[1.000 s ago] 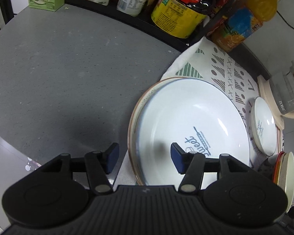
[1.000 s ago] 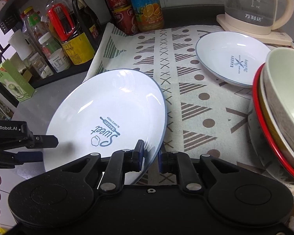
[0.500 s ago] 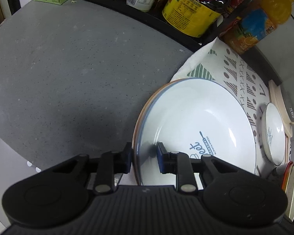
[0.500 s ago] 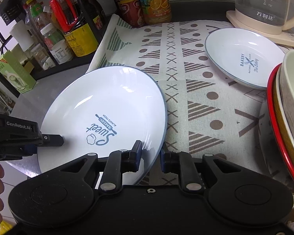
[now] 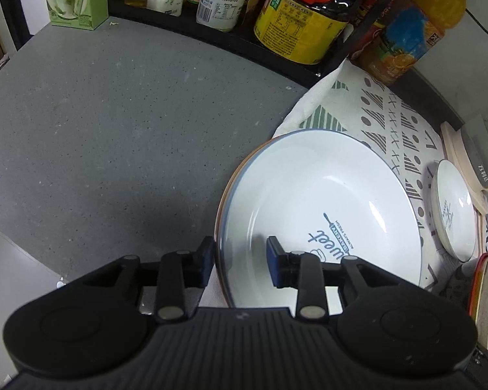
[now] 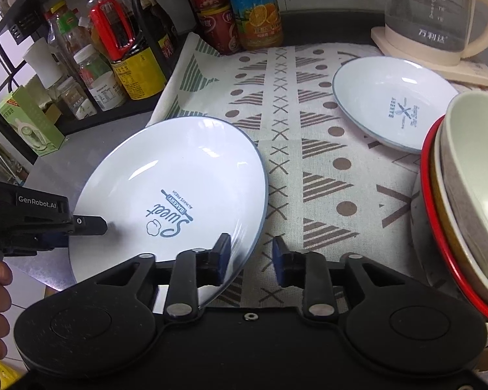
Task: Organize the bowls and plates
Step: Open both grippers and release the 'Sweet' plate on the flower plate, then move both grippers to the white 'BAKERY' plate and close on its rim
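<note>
Straddling plate [image 5: 318,195] rim, both tools parted.

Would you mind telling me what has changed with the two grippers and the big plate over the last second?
Both grippers have just let go: the left gripper, clamped on the large white plate's rim half a second ago, has opened with the rim between its jaws, and the right gripper has opened likewise. The plate lies where it was, on another plate. The small plate and stacked bowls stayed put.

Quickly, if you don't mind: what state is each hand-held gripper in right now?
Left hand-held gripper: open, jaws just opened, straddling the Sweet Bakery plate rim.
Right hand-held gripper: open, just released the same rim.
</note>
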The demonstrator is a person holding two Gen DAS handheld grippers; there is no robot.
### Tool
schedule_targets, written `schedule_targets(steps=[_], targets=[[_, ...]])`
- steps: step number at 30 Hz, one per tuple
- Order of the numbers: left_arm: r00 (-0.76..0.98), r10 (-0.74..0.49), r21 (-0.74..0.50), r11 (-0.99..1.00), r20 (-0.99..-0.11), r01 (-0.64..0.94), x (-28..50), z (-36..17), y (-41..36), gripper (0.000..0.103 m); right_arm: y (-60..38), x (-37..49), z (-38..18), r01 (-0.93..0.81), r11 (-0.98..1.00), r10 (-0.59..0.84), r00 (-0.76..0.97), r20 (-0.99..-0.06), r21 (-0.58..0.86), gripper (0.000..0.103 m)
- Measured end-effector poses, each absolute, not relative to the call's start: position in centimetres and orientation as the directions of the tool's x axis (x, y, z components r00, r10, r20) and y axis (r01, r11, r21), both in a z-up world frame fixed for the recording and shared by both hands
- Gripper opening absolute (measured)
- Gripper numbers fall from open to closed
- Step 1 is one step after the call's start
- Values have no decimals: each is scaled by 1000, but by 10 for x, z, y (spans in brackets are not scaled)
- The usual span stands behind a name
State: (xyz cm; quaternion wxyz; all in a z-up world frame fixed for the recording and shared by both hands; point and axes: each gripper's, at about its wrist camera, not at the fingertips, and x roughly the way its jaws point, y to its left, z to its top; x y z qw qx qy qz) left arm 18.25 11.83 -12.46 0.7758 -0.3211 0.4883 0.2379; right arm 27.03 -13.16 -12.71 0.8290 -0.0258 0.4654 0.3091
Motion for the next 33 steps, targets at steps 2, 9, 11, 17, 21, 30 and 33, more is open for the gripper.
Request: schedule_targets(steps=[2,9,11,17,21,30,33], targets=[[411,60,-264,680,-910,-684,181,-121,117,47,-133,268,-124,-535,808,492,385,-781,246,37],[438,102,-242,712,-893,-659,178,-101,102,78,-144,257,-108,-528,812,508,431,-746,248,55],[449,104,-242,723,-888,-647,179,-94,98,79,-147,254,-100,-531,812,513,452,-730,242,62],[482,114,-229,770,-868,-595,187,-76,85,84,-156,250,-79,-517,819,533,530,-660,248,82],[503,95,-248,782,-859,-571,199,-66,77,84,-165,255,-68,-500,826,538,561,-629,260,84],[540,69,-259,821,-839,-508,250,-55,45,84,-200,297,-46,-431,856,513,632,-581,287,88],[539,46,-265,833,-841,-486,269,-57,33,84,-212,308,-46,-426,860,506,639,-580,282,88]])
